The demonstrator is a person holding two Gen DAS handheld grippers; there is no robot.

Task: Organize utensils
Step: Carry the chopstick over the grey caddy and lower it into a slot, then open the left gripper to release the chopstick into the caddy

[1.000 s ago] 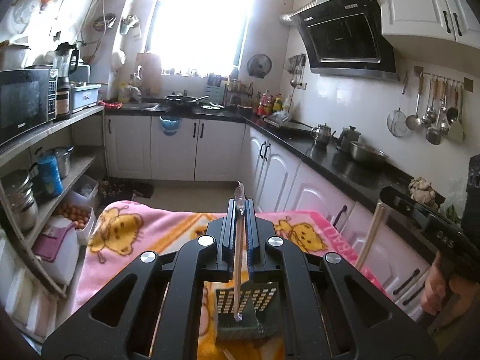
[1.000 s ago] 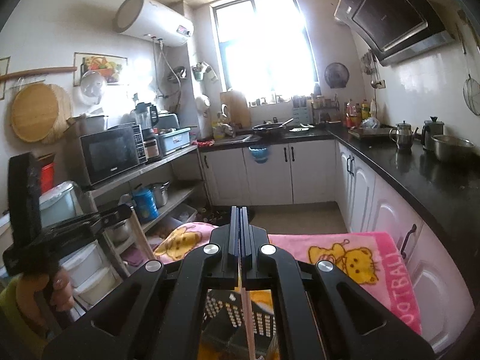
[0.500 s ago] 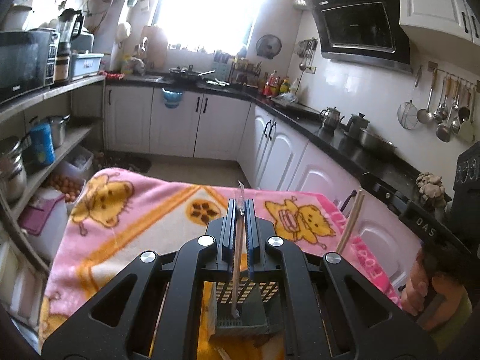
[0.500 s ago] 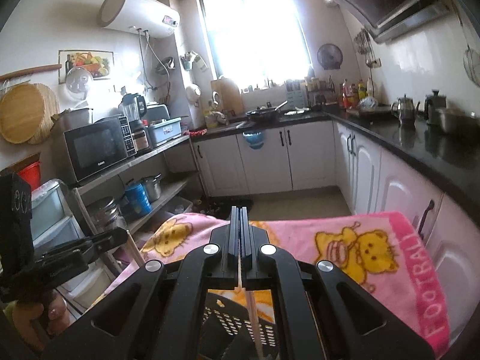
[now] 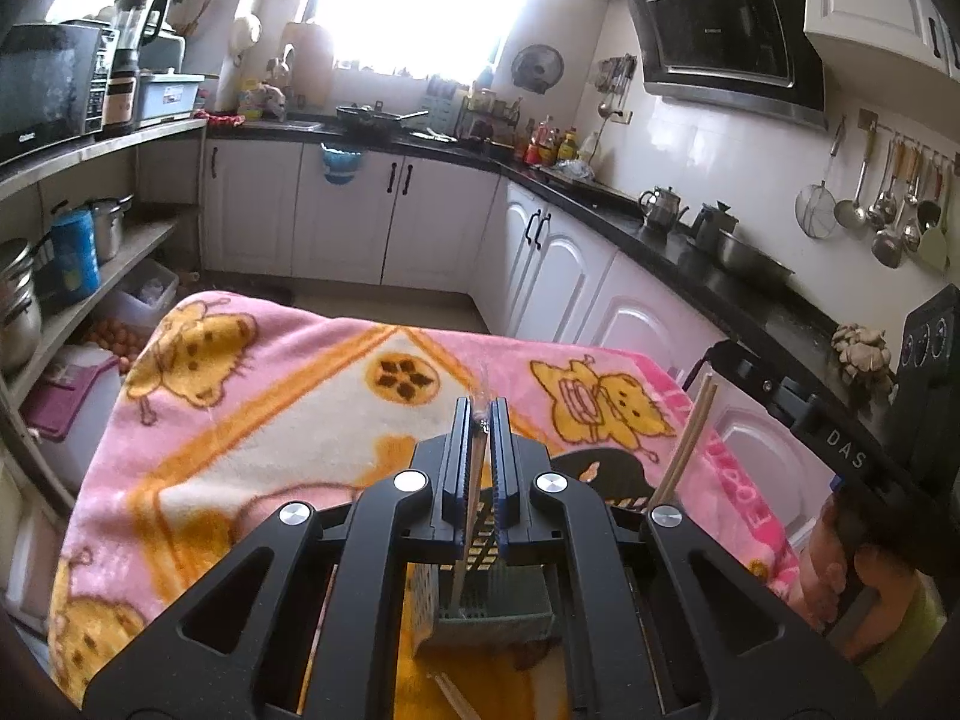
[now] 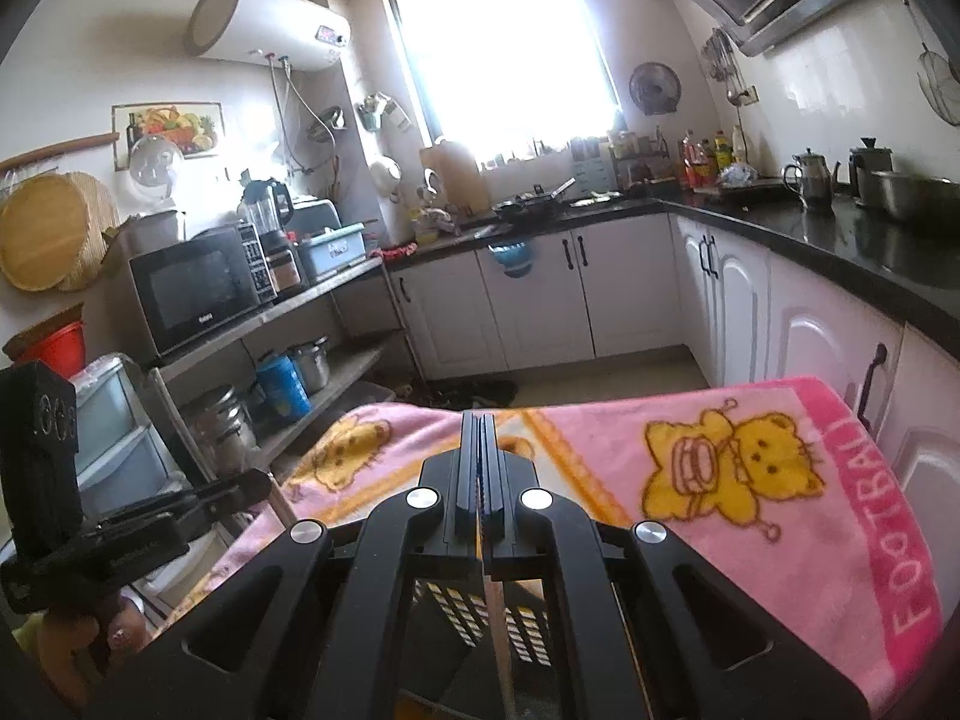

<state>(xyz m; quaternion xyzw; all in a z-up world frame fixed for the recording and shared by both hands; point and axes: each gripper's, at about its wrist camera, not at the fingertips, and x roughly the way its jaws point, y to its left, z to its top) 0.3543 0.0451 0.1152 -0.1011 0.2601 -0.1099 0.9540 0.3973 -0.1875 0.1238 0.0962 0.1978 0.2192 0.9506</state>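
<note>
**Both sticks over the basket, lining up the drop**

I've got the left gripper (image 5: 480,414) clamped tight on a thin utensil (image 5: 465,540), a chopstick by the look of it with a clear wrapper at its top, hanging down through the jaws. Its lower end sits right over the perforated green utensil basket (image 5: 492,618) on the pink cartoon blanket (image 5: 252,420); whether the tip is already inside, I can't tell from here.

The right gripper (image 6: 480,468) is pinched just as tight on another thin stick (image 6: 498,630), which points down toward the same basket, its slotted wall (image 6: 456,606) showing below my jaws. In the left view I can also see a pair of pale chopsticks (image 5: 690,438) slanting down from that right gripper.

To do this well, I judge I should keep each stick near upright, get both tips below the rim, and only then ease the jaws apart, one hand at a time so the sticks don't knock each other out.

What's in the way: the basket opening is narrow and my own jaws hide most of it. Another stick (image 5: 456,696) lies loose on the blanket just in front of the basket, waiting its turn. The soft blanket could let the basket tip if I push sideways. Cabinets (image 5: 360,216) and counters stand well apart, no trouble there.
</note>
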